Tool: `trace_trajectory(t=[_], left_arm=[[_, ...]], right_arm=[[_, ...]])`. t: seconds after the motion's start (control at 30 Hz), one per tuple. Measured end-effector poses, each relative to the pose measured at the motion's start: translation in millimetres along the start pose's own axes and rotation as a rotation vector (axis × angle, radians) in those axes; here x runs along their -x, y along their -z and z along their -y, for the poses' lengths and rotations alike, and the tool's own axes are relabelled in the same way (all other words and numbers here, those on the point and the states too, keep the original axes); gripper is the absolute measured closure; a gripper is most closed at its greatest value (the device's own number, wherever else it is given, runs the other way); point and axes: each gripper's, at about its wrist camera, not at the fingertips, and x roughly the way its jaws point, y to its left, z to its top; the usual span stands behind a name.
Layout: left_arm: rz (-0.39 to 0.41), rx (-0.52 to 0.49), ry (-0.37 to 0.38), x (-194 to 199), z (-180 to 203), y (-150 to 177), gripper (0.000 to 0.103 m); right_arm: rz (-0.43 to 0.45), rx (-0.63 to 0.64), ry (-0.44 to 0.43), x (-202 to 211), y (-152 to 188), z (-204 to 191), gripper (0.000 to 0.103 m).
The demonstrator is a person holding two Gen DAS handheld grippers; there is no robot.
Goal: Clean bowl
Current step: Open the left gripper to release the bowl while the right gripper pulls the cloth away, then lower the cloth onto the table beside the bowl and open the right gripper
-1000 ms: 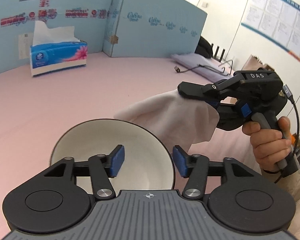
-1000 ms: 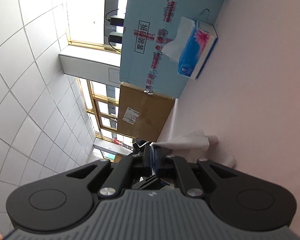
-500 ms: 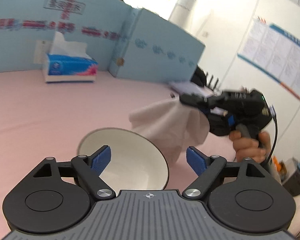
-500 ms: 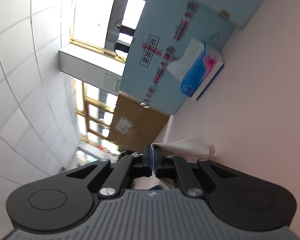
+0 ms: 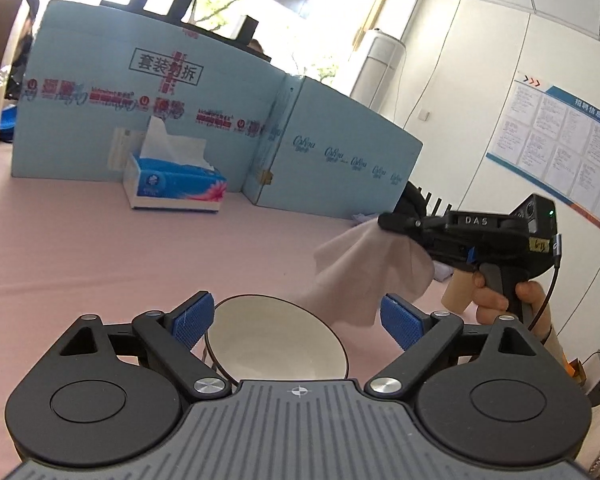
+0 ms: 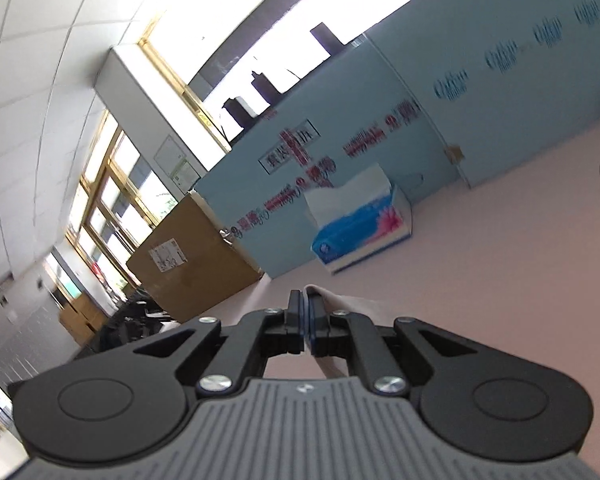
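The left gripper (image 5: 296, 316) has just spread its jaws wide, releasing the round white ceramic bowl with a dark rim (image 5: 276, 340), which sits on the pink surface (image 5: 80, 248) near its front edge. The right gripper (image 5: 384, 222) clenches a pale crumpled tissue (image 5: 364, 268) held clear above the surface, so the wiping looks done, with only the tissue left to discard.

My bowl (image 5: 278, 344) is cream-white inside with a thin dark rim. The cloth (image 5: 370, 270) I hold is pale beige-pink, close to the pink table (image 5: 80, 248). My left gripper (image 5: 298, 318) is black with ribbed blue pads (image 5: 192, 316). The tissue box (image 5: 176, 186) is blue and white with what looks like a pink flower.
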Motion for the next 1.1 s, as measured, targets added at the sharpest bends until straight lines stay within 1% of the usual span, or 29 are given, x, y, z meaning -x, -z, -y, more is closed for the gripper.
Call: trace_trajectory(t=[0.07,0.17,0.23,0.27,0.4,0.5,0.57,0.83,0.9,1.1], left_arm=[[0.006,0.002,-0.015,0.7,-0.1,0.4,0.009],[0.009,0.005,-0.048,1.2,-1.6,1.2,0.009],[0.014,0.008,-0.077,2.2,-3.0,1.0,0.009],[0.014,0.009,-0.085,1.9,-4.0,0.7,0.009],[0.017,0.023,-0.118,2.0,-9.2,0.4,0.009],[0.024,0.037,-0.148,1.8,-13.4,0.6,0.009],[0.03,0.058,-0.187,1.5,-17.2,-0.2,0.009],[0.022,0.11,-0.293,-0.8,-29.4,-1.3,0.009],[0.015,0.119,-0.303,-1.1,-31.8,0.5,0.009],[-0.014,0.127,-0.356,-5.7,-36.7,4.0,0.009]], right_arm=[[-0.007,0.033,0.019,-3.8,-0.2,-4.2,0.097],[-0.041,0.069,0.066,-13.5,7.8,-2.6,0.097],[-0.064,0.095,0.11,-19.8,15.7,-0.6,0.097],[-0.079,0.118,0.147,-24.4,20.9,0.8,0.097],[-0.125,0.178,0.22,-36.8,33.8,1.6,0.097],[-0.164,0.225,0.251,-45.0,43.3,-1.9,0.096],[-0.194,0.252,0.267,-51.5,49.5,-3.6,0.096],[-0.276,0.299,0.316,-69.3,64.8,-3.5,0.096],[-0.296,0.311,0.329,-72.8,68.0,-3.5,0.096],[-0.306,0.37,0.361,-77.2,73.2,-10.4,0.096]])
